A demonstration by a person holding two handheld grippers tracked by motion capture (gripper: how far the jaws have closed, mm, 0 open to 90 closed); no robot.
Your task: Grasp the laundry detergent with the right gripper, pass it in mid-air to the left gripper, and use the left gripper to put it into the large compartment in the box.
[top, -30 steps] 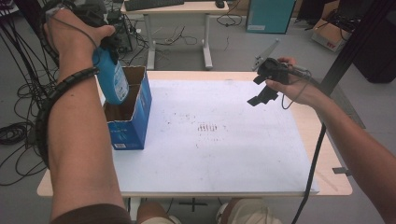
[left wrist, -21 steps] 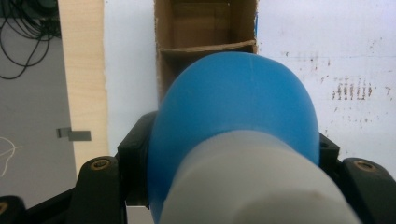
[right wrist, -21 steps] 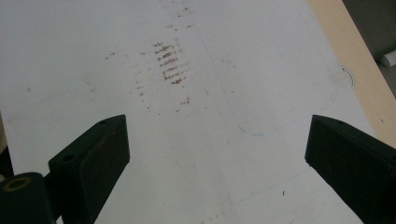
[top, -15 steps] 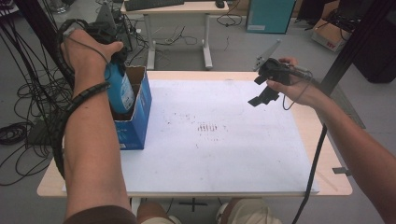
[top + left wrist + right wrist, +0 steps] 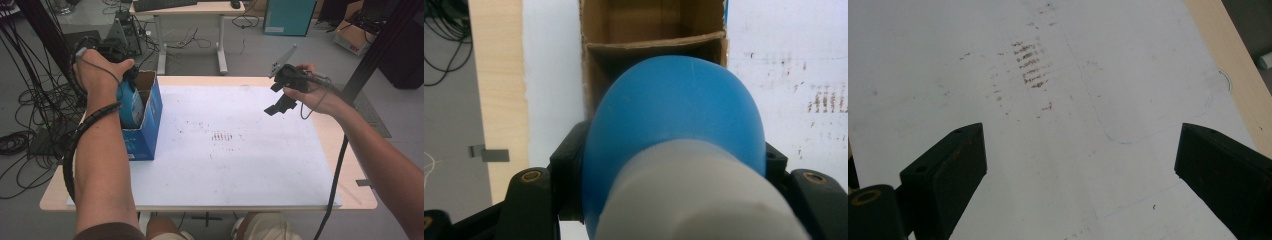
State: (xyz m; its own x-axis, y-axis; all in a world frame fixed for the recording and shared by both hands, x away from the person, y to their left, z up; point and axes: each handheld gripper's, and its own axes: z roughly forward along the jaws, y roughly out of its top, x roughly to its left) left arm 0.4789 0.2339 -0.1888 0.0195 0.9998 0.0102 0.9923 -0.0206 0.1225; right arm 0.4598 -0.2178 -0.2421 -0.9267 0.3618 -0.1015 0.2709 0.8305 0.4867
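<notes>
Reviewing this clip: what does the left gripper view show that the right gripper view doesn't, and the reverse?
Left gripper view alone: the left gripper shut on a blue bottle, aimed into an open cardboard box with a divider inside. Right gripper view alone: the right gripper, open with nothing between its jaws, over a faint pen outline. Both: the white mat with brown smudges and the wooden table edge.

In the left gripper view, the blue bottle (image 5: 674, 130) between the left tongs (image 5: 674, 200) blocked most of the cardboard box (image 5: 654, 35) beyond them, and its pale end ran off the bottom edge. From above, the hand (image 5: 102, 70) covered those tongs, and the bottle's lower part was sunk inside the box.
</notes>
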